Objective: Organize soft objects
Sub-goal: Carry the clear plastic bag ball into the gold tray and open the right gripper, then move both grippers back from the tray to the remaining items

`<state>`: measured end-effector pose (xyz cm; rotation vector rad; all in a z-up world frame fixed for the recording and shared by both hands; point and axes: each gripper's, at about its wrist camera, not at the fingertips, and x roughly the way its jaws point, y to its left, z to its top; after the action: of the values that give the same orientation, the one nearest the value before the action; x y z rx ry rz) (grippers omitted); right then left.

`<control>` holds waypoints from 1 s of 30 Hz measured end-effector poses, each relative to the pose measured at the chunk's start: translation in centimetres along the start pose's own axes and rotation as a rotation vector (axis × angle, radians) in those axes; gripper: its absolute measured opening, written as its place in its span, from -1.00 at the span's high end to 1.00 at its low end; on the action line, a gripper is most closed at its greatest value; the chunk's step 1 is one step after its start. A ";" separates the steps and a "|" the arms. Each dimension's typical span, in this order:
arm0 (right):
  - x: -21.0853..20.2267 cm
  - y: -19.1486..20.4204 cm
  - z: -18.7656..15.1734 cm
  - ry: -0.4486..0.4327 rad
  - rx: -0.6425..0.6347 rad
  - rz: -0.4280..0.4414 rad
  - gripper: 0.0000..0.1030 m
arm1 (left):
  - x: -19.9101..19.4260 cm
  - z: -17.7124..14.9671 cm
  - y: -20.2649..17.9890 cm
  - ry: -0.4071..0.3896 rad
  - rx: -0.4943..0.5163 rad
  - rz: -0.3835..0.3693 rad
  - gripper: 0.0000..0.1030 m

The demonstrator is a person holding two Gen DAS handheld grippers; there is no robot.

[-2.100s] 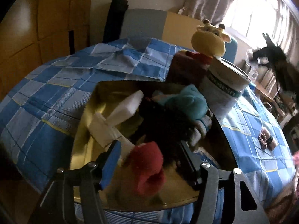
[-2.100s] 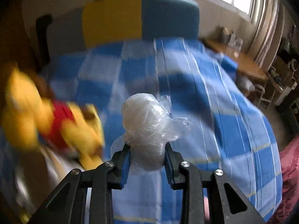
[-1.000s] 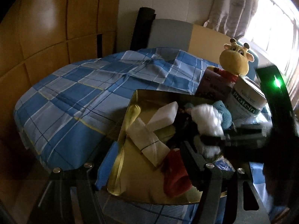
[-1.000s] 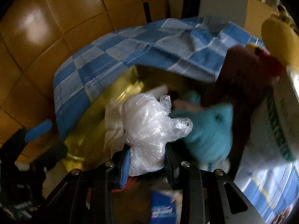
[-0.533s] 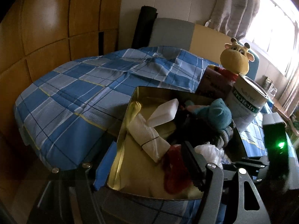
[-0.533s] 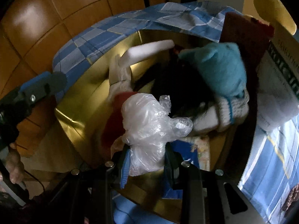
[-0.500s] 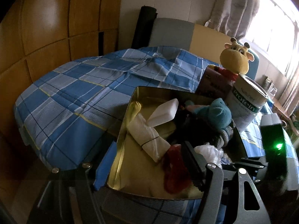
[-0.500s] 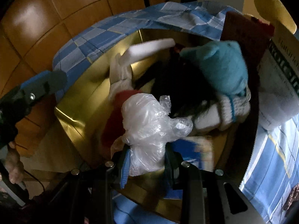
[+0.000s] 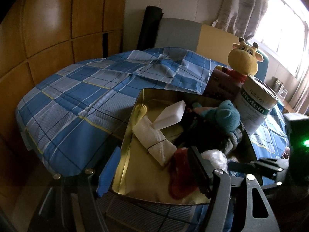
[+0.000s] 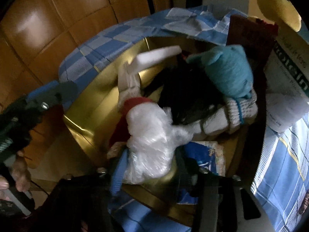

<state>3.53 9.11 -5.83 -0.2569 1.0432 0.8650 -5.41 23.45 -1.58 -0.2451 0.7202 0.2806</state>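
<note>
can (image 9: 255,108) reads "protein"; right gripper (image 10: 148,166) jaws opening around plastic bag (image 10: 152,137), left jaws spread

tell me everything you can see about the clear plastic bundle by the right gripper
The clear plastic bundle is crinkled, glossy see-through film bunched into a whitish lump with a twisted tail to one side. It sits low in the gold tin, against the red soft item and the dark fabric. The right gripper is opening its jaws around its lower end, so it is being let go.

Plush giraffe (image 10: 280,9) cut by frame edge; tin (image 10: 87,104) part-hidden.
</note>
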 end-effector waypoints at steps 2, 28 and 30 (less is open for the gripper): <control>-0.9 -0.2 0.0 -0.026 0.006 0.000 -0.13 | 0.0 -0.1 -0.2 0.000 0.007 0.002 -0.40; -17.0 -24.7 -11.0 -0.229 0.668 -0.371 -0.15 | -0.7 -0.1 -7.0 0.003 0.174 -0.126 -0.40; -18.7 -27.6 -13.0 -0.222 0.750 -0.421 -0.15 | -0.9 -0.1 -8.1 0.004 0.195 -0.152 -0.40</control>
<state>11.13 -25.67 -2.37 0.2462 0.9872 0.0863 -3.37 15.76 -0.05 -0.1143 0.7233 0.0640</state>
